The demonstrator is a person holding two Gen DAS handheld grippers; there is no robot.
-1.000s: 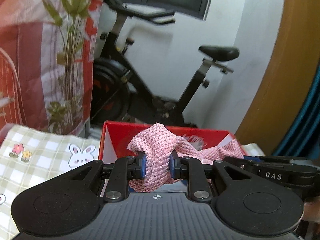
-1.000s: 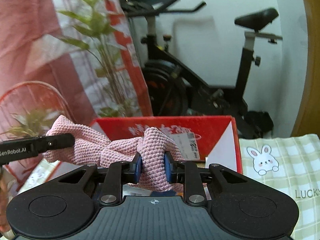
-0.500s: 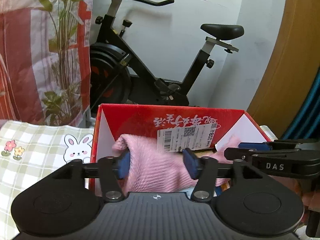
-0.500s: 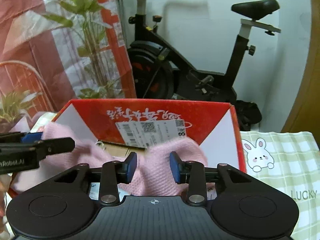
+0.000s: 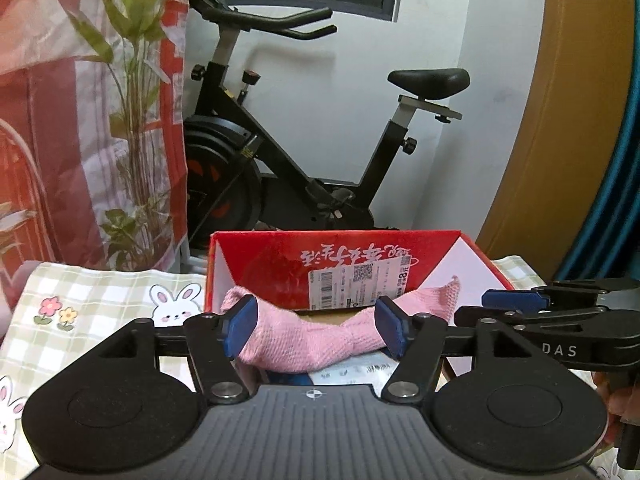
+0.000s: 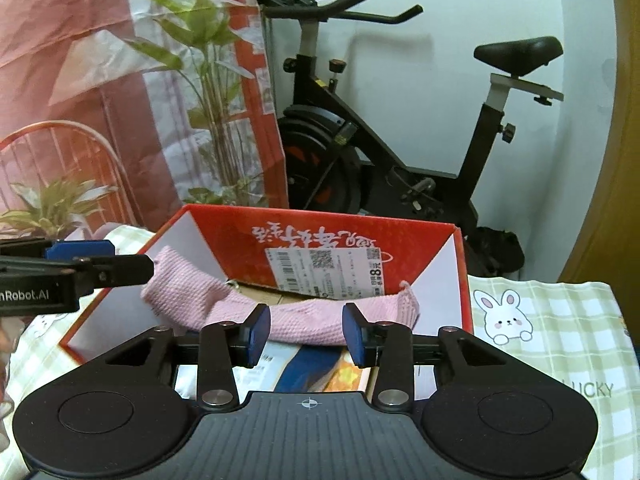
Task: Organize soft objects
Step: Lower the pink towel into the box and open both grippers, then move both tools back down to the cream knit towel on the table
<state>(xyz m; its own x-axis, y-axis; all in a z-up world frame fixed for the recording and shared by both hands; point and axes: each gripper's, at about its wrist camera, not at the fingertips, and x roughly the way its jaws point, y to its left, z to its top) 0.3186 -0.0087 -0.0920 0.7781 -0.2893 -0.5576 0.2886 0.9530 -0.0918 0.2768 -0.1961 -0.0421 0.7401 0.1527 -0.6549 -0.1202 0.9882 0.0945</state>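
Left wrist view: left gripper jaws just opened wide, pads clear of the pink knitted cloth lying beyond them in the open red cardboard box, right wrist view: right gripper part-spread, gripping nothing, cloth draped just past its pads inside the box

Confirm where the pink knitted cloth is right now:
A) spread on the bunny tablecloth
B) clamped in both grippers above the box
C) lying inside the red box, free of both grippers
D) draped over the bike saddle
C: the pink knitted cloth lies inside the red box, and the left gripper and right gripper have just been opening, pads clear of it.
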